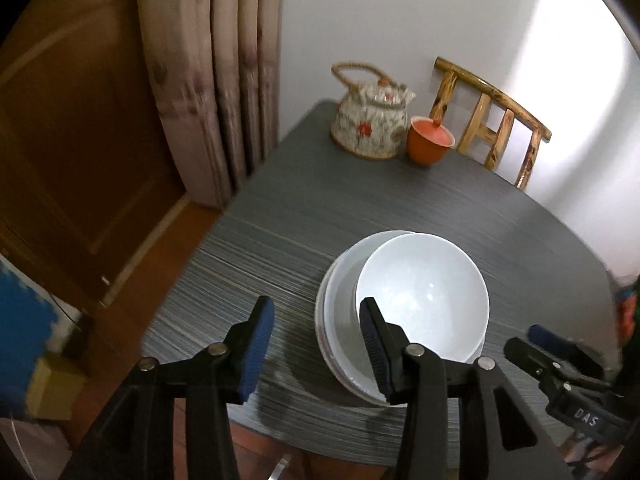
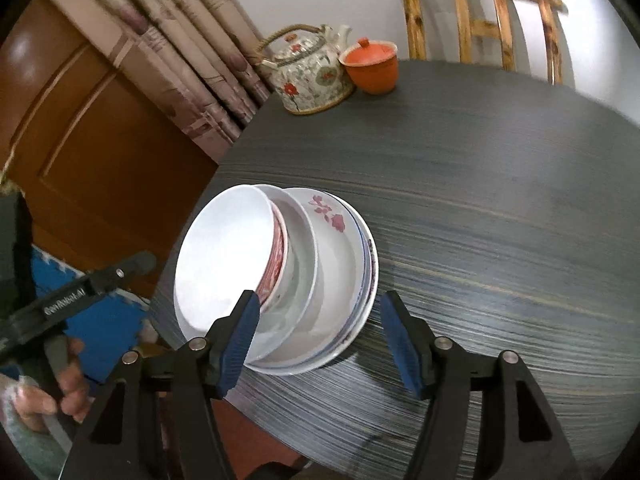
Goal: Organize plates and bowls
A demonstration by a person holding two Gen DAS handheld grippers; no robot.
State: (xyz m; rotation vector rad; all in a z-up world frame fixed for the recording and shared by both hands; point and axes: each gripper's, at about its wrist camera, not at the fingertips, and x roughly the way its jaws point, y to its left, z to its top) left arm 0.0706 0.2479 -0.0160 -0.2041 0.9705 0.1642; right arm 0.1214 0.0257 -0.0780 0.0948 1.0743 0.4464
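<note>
Both tongs hang spread wide and grasp nothing. From the left wrist view, the left gripper [image 1: 316,344] has its jaws apart low over the near edge of the table [image 1: 288,224]; one blue pad crosses in front of the rim of the top bowl [image 1: 422,300], the other stands over bare table, so it seems lined up to straddle that rim, though whether the pad touches the bowl cannot be told. The right gripper [image 2: 316,340] is likewise unclenched, its left pad just in front of the leaning bowl and its right pad off the stack's right side over the table.

The crockery sits as one pile near the table's front edge: a tilted white bowl [image 2: 224,256] with a red pattern outside leans in a deeper bowl, which rests on a plate with pink blossoms [image 2: 332,212] and a blue-rimmed plate beneath. The lean suggests the nesting is not settled and wants straightening.

Only the right wrist view reveals the tilt, the red pattern and the separate plates; the left wrist view looks down and shows mostly plain white rims. Each view catches the other tool at its margin. Farther back stand a flowered teapot [image 1: 372,120] and a lidded orange cup [image 1: 430,140], touching or nearly so, before a wooden chair [image 1: 492,120]
</note>
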